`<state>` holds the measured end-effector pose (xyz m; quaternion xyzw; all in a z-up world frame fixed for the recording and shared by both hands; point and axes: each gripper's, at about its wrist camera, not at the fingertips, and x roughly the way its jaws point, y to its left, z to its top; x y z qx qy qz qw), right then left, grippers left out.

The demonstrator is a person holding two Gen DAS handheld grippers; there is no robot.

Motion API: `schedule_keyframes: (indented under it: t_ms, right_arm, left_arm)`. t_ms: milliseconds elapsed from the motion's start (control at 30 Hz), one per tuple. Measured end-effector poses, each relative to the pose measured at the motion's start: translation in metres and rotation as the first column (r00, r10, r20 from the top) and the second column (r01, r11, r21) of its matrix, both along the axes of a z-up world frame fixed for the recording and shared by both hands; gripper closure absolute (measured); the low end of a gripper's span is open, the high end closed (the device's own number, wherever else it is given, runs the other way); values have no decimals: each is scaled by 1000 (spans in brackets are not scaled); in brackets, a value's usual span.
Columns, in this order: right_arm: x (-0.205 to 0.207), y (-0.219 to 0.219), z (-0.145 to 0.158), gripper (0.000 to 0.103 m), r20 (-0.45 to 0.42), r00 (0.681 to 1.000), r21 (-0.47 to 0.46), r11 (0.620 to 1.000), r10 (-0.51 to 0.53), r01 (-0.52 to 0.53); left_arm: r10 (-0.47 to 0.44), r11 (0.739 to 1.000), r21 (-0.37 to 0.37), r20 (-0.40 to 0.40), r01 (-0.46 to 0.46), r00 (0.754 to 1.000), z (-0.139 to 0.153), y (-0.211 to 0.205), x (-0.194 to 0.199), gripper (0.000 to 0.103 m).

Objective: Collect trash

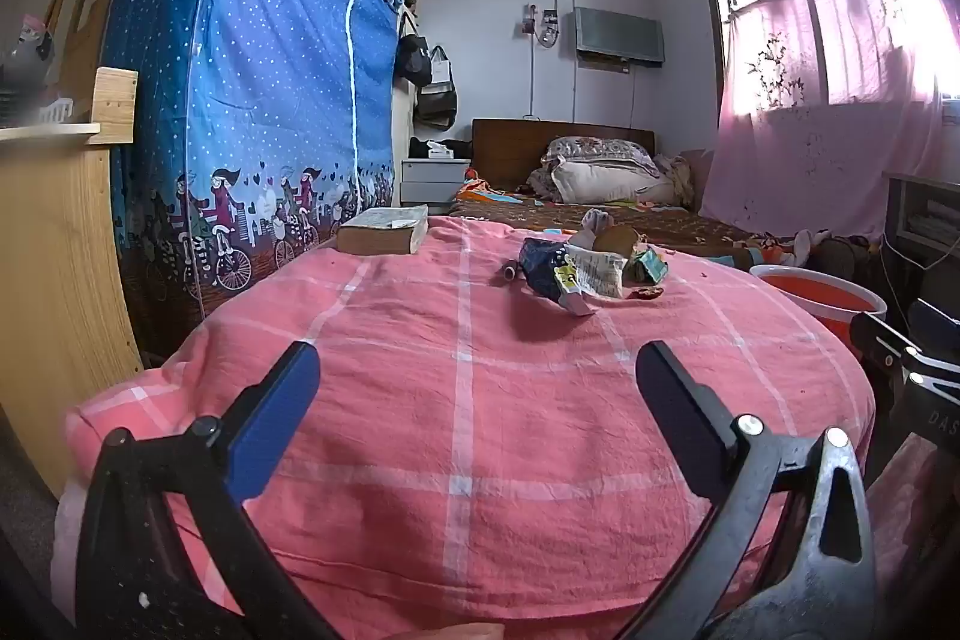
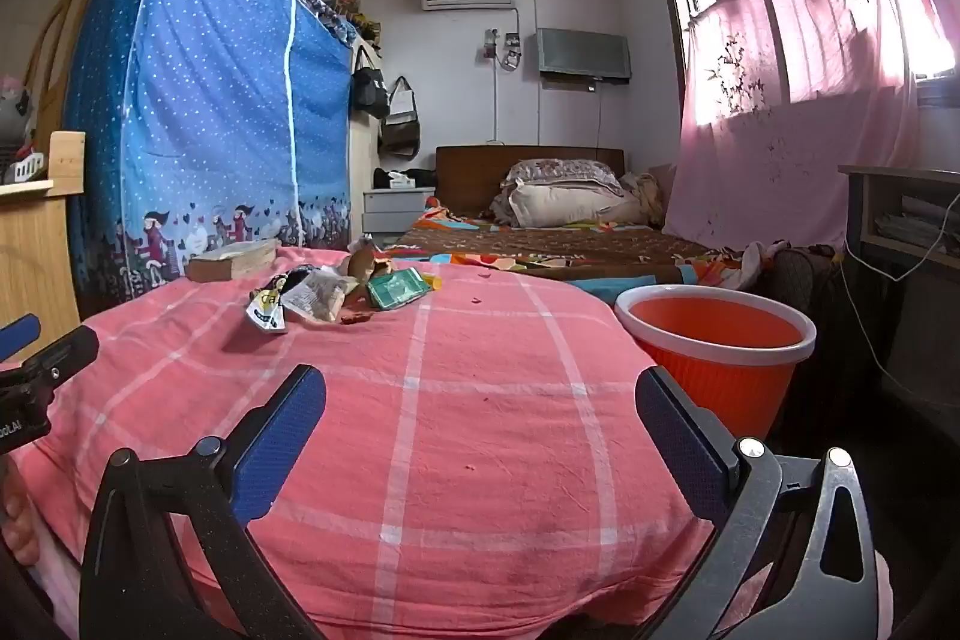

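Observation:
A small pile of trash lies on the pink checked cloth (image 1: pixel 468 400): a blue and white snack wrapper (image 1: pixel 567 274), a green packet (image 1: pixel 648 265) and brown scraps (image 1: pixel 648 293). In the right wrist view the wrapper (image 2: pixel 300 301) and green packet (image 2: pixel 399 289) lie at the far left of the cloth (image 2: pixel 468 430). An orange bin with a white rim (image 2: pixel 717 340) stands right of the cloth; it also shows in the left wrist view (image 1: pixel 822 295). My left gripper (image 1: pixel 477 370) is open and empty, well short of the pile. My right gripper (image 2: pixel 480 394) is open and empty.
A thick book (image 1: pixel 384 232) lies at the cloth's far left edge. A blue fabric wardrobe (image 1: pixel 252 100) stands on the left, a wooden unit (image 1: pixel 54 292) nearer. A bed (image 2: pixel 540 232) lies behind, pink curtains (image 2: pixel 810 112) on the right. A cable (image 2: pixel 870 292) hangs by the shelf.

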<state>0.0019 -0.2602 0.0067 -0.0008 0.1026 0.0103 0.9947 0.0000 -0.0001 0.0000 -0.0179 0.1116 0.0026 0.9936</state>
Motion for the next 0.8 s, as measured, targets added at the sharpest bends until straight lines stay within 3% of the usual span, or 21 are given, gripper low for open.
schedule_keyframes:
  t_ms: [800]
  right_arm:
    - [-1,1,1,0,2,1000,6,1000,0,0]
  left_arm:
    - [-3,1000,0,-4,3,1000,-1,1,-1,0]
